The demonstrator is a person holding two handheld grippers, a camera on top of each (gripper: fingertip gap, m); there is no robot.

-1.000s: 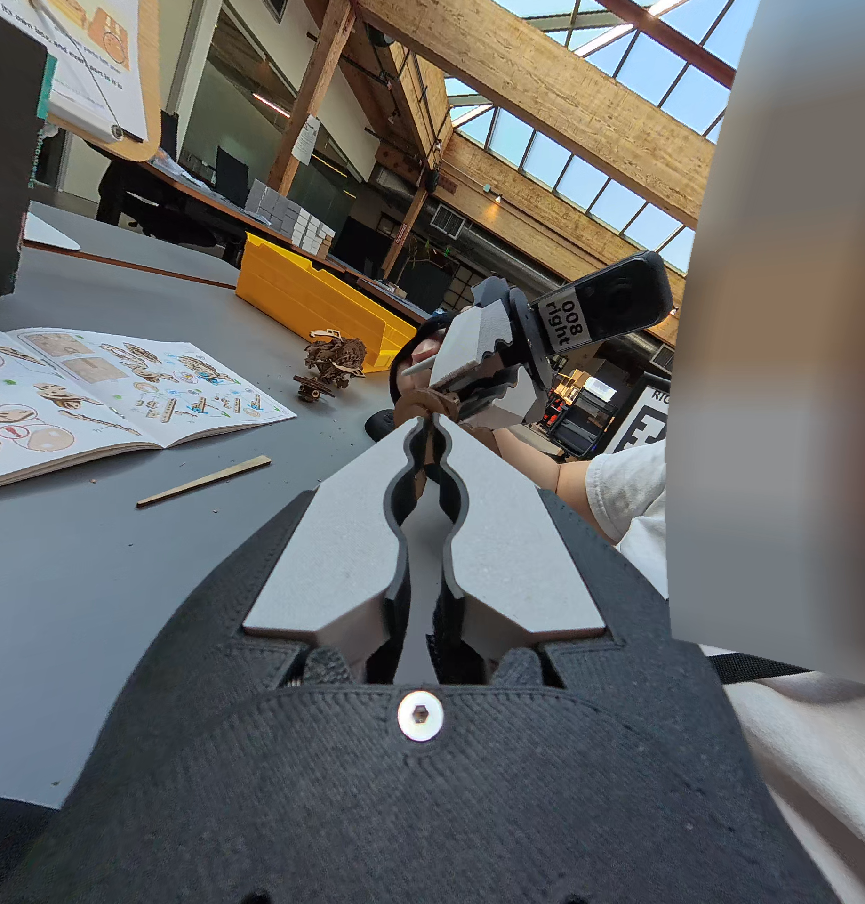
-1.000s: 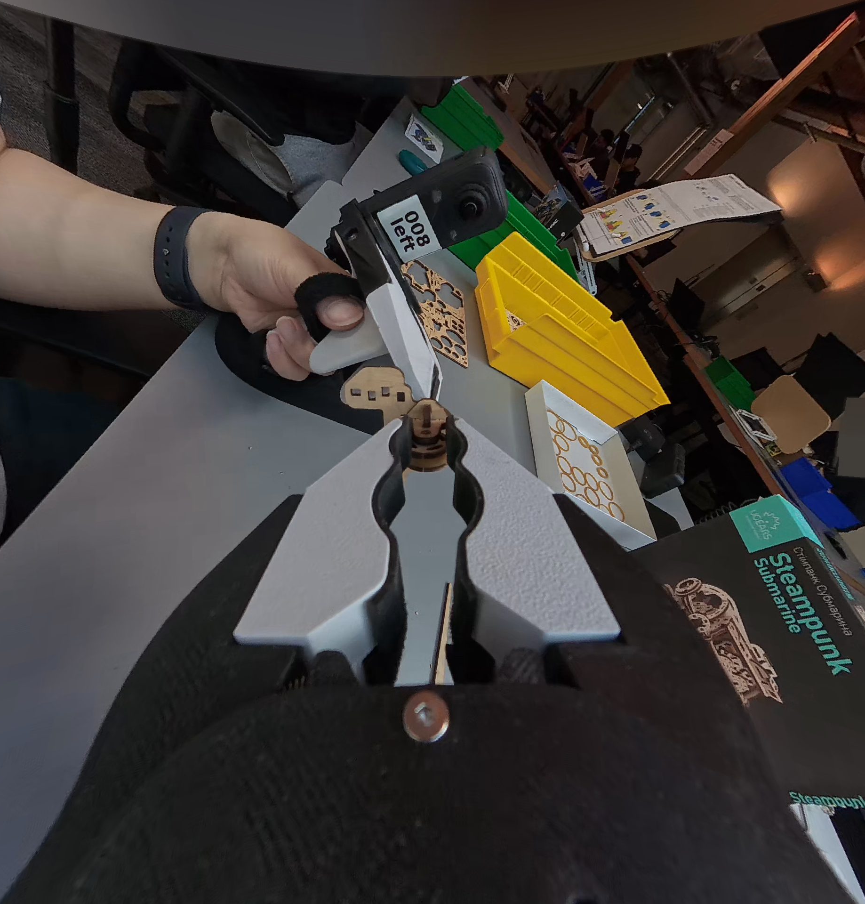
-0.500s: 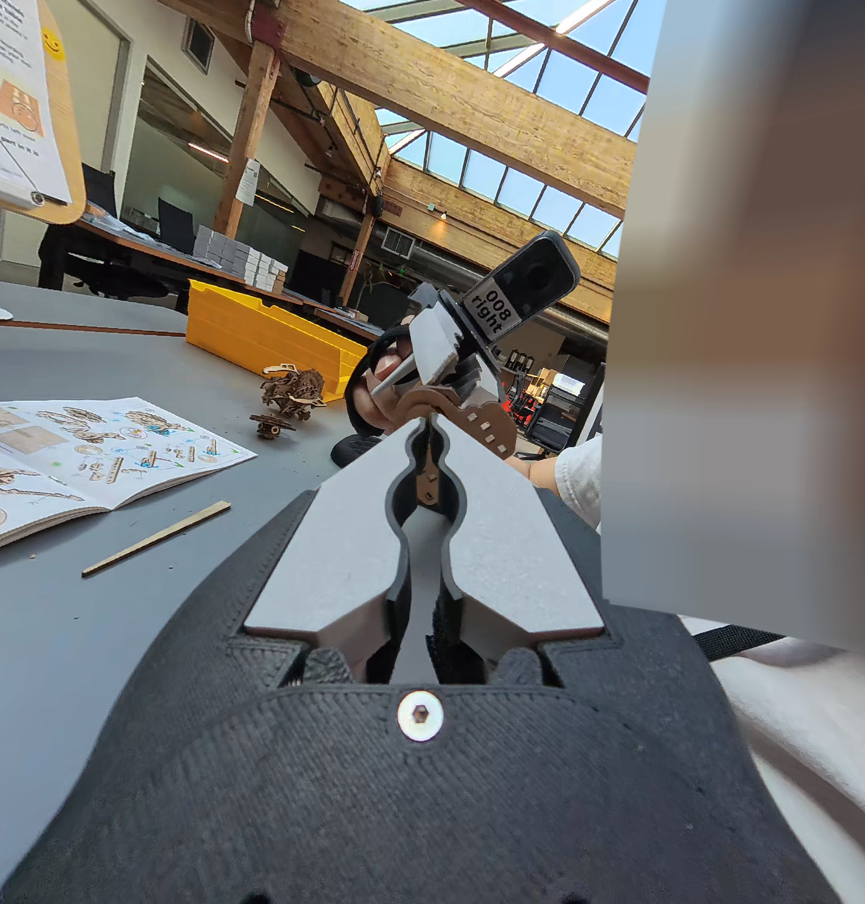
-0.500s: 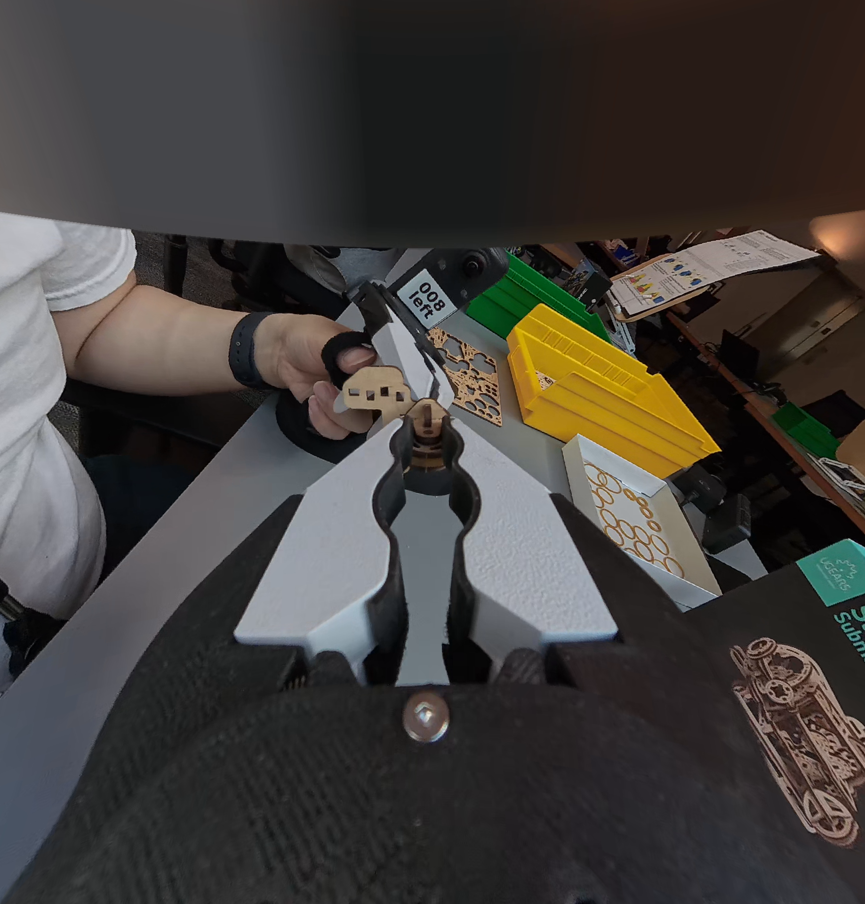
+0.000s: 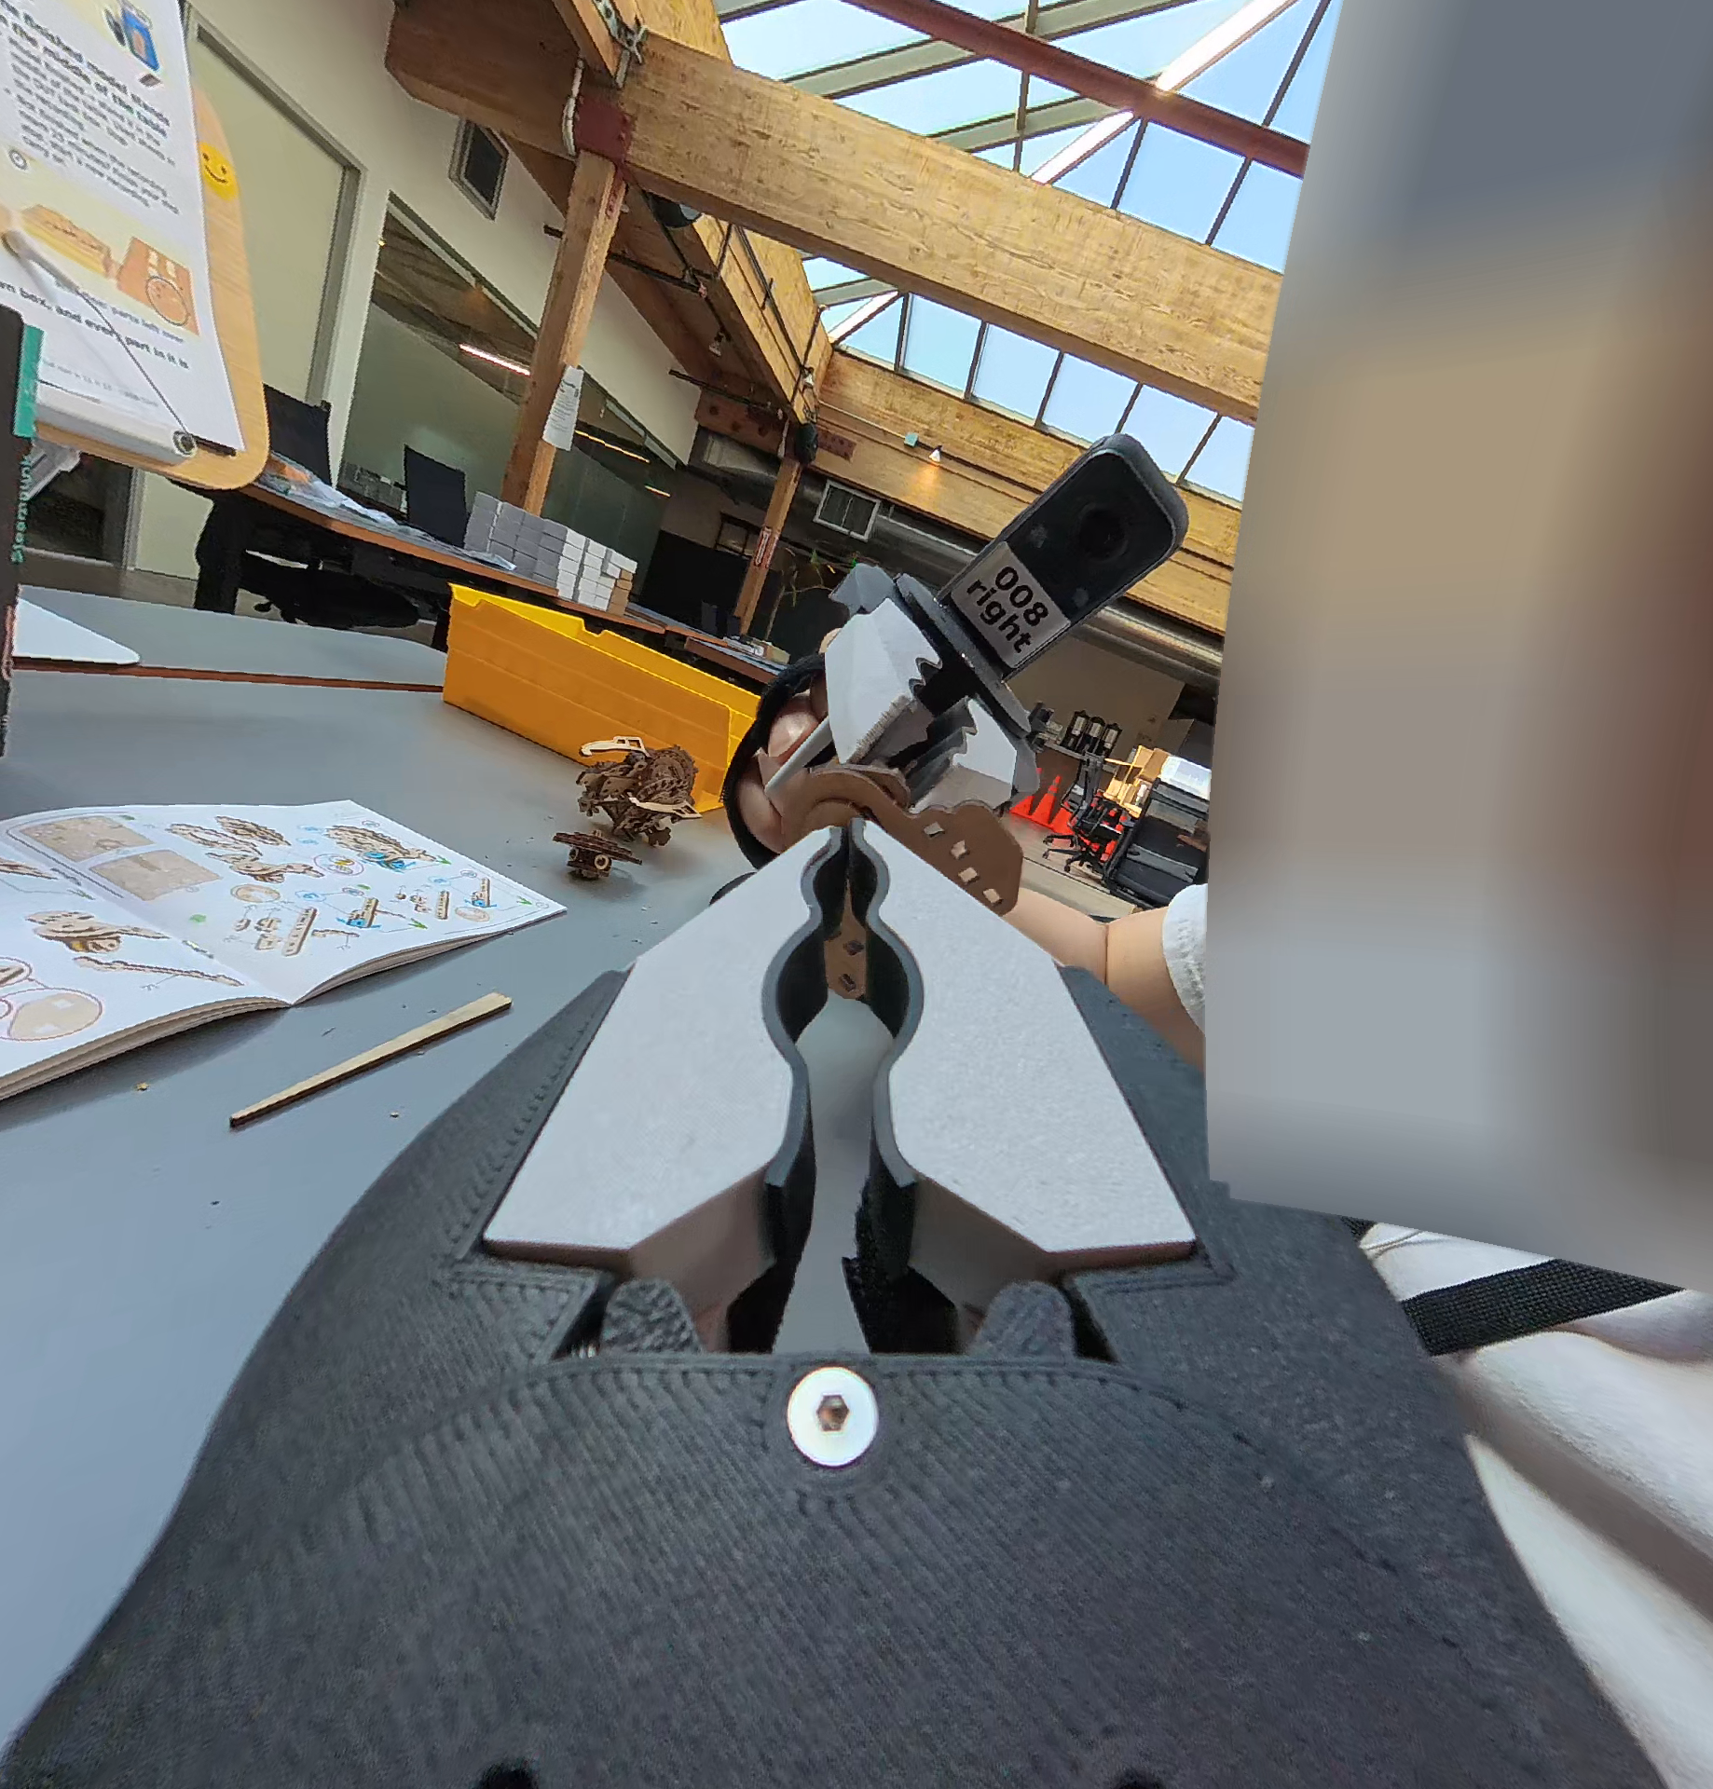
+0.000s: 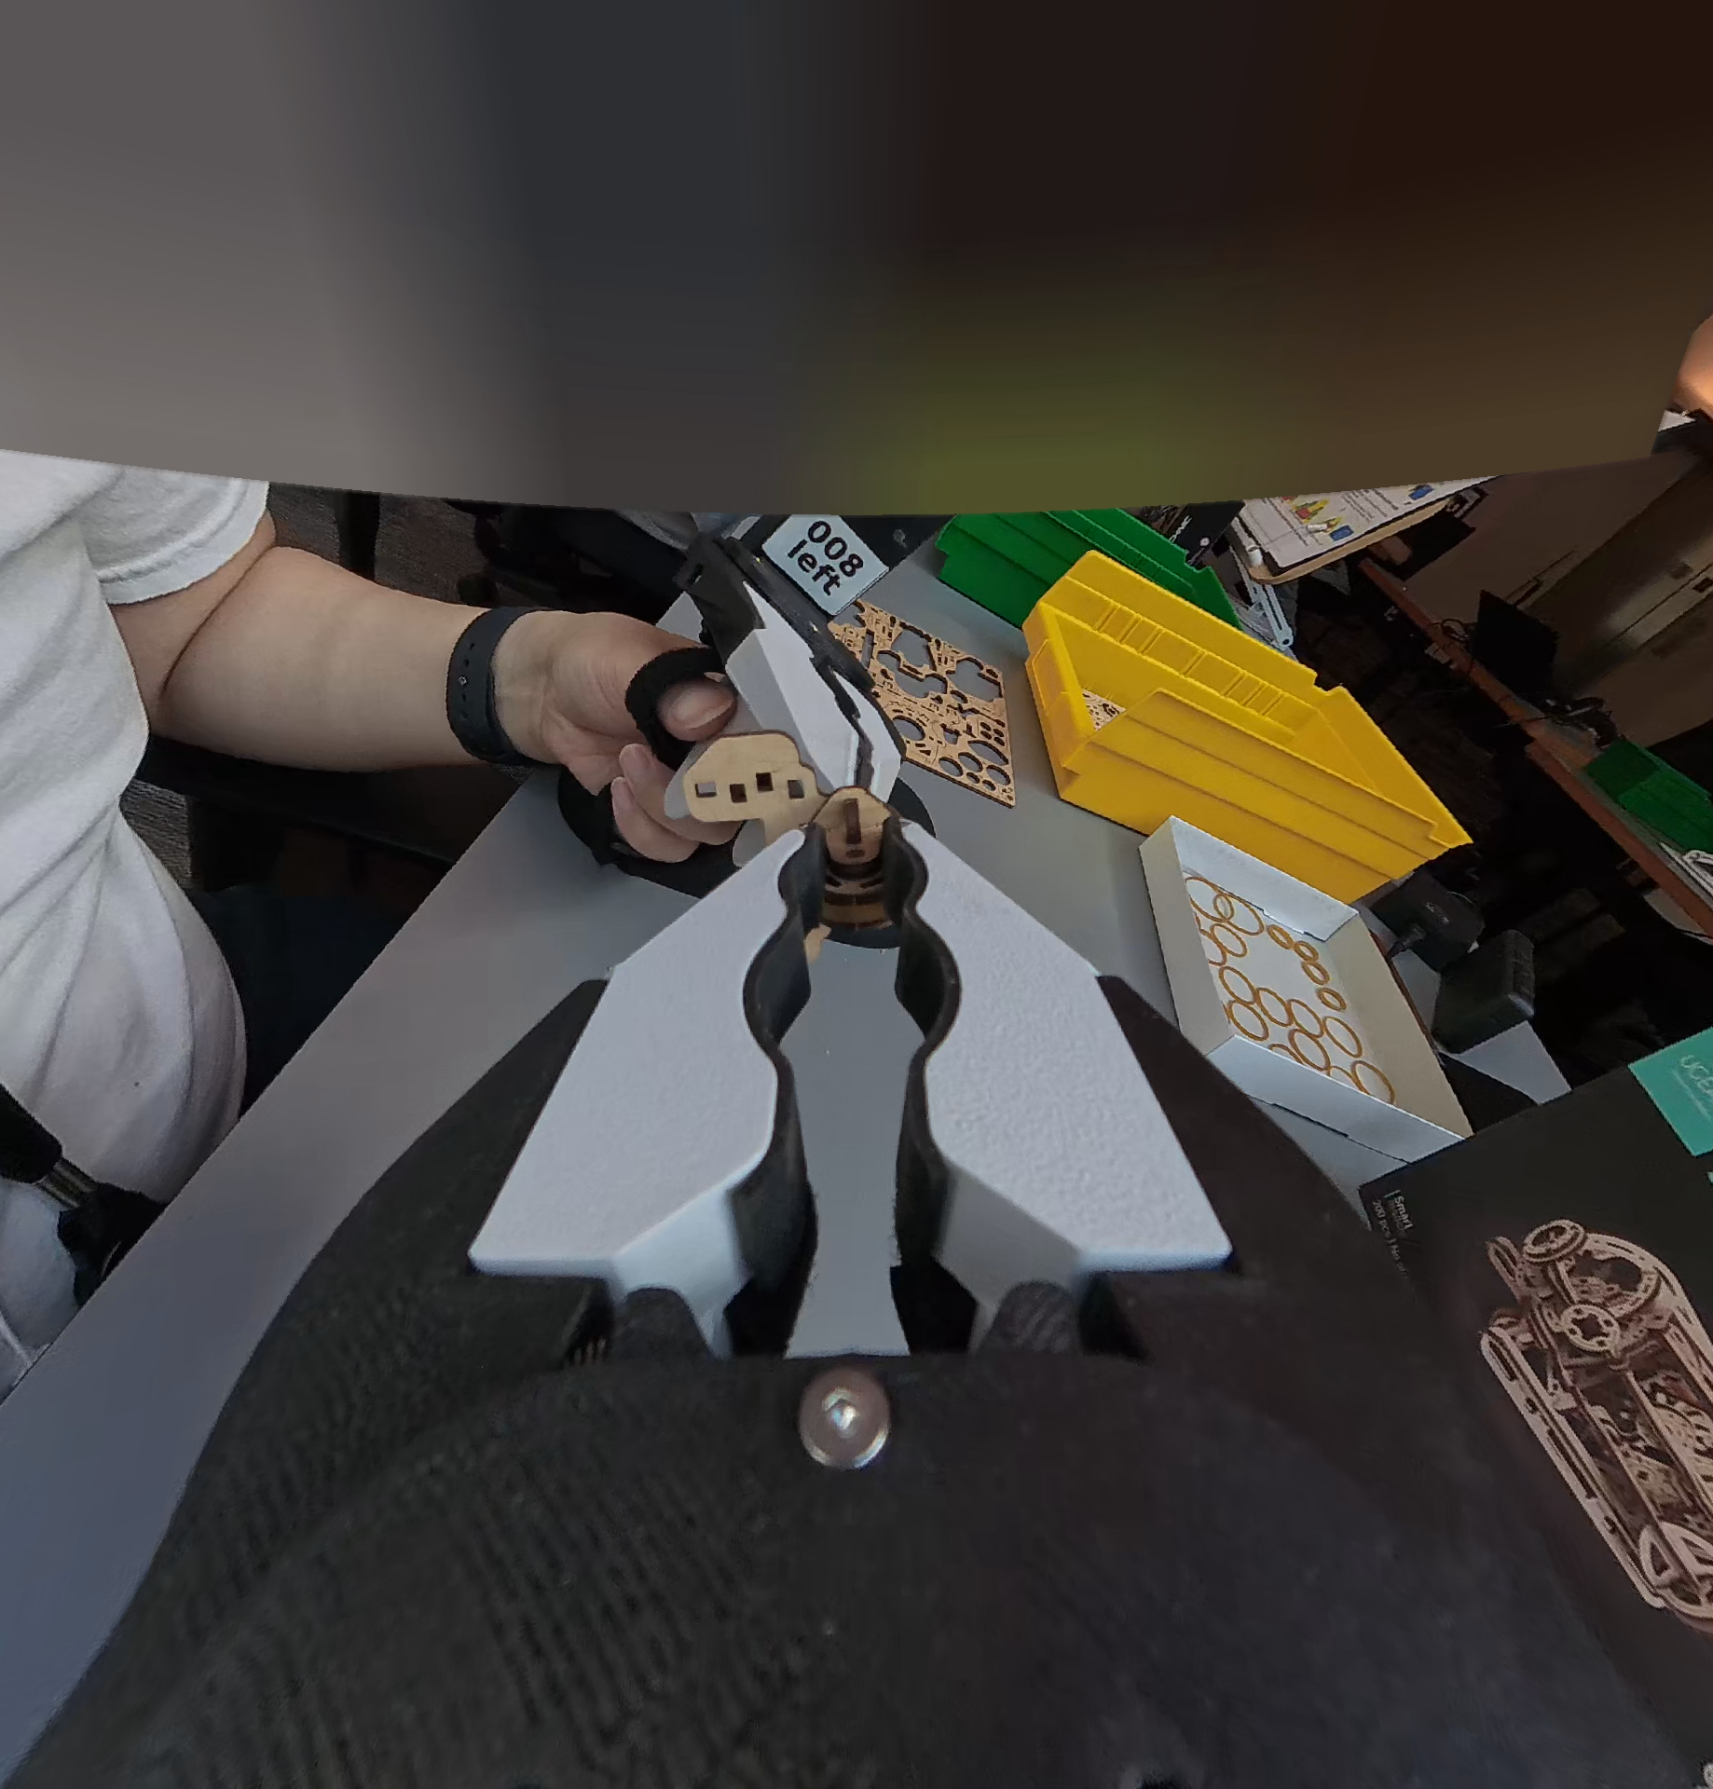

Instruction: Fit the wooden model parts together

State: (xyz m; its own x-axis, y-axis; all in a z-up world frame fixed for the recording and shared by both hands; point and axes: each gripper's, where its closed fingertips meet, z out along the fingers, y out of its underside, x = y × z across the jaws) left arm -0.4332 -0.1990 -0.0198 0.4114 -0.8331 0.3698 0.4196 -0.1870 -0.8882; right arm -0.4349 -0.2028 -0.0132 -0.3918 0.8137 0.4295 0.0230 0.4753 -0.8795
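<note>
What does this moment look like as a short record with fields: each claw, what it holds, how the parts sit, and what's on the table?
left claw: shut on flat slotted plate
right claw: shut on small round wooden assembly
parts: held above the grey table, plate edge right at the assembly's tip; whether joined cannot be told
table, left wrist view: open instruction booklet, loose wooden strip, built wooden submodel
table, right wrist view: yellow bin, cut-out wooden sheet, white tray of rings, black kit box
</note>
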